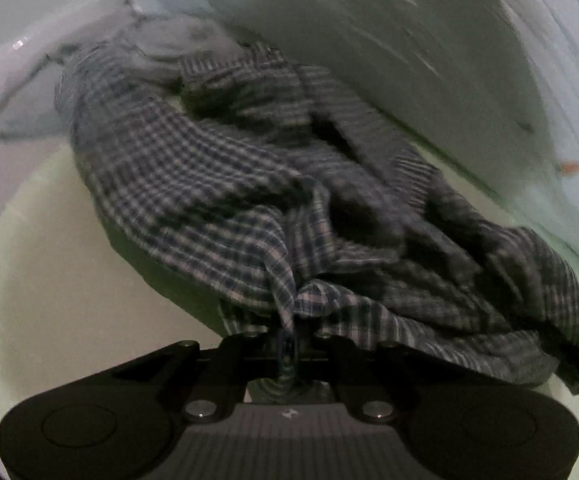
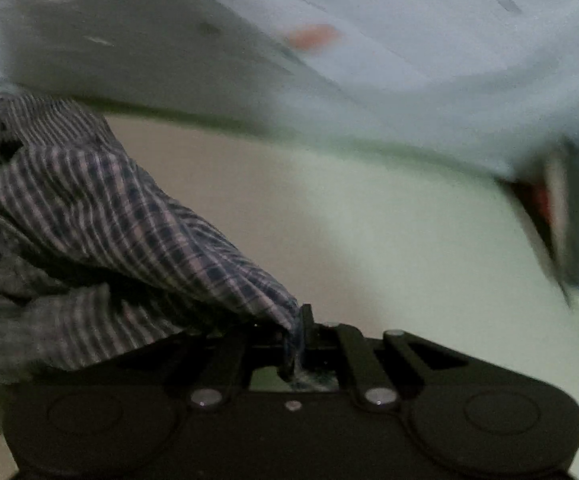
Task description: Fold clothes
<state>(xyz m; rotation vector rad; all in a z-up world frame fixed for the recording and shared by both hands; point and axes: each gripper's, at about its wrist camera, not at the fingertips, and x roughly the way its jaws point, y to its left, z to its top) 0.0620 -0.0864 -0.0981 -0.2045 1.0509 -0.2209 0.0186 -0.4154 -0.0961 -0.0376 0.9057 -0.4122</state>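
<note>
Left wrist view. The left gripper (image 1: 287, 344) sits at the near edge of the frame, its two fingers drawn together and clamped on a bunched edge of a checked shirt (image 1: 217, 184). From that pinch the shirt spreads away across the middle of the view in crumpled, overlapping folds, its blue, white and pink plaid running from the far left toward the near right. The shirt lies over a pale surface (image 1: 49, 280), bare at near left. At the far left end, just beyond the plaid, a grey cloth (image 1: 193, 40) is partly visible; blur hides whether it belongs to the shirt. A pale blue sheet (image 1: 429, 60) fills the far right, with a small orange mark on it.

Right wrist view. The same shirt (image 2: 101, 216) enters from the left edge and narrows to a taut point at the near centre. There the right gripper (image 2: 299, 338) has its fingers closed tightly on the shirt's edge, with a little cloth showing through behind the pinch. The pale surface (image 2: 369, 240) is bare to the right of the shirt. The pale blue sheet (image 2: 409, 40) crosses the far side, blurred, with orange marks. At the far right a dark and red object (image 2: 537, 200) is too blurred to identify.
</note>
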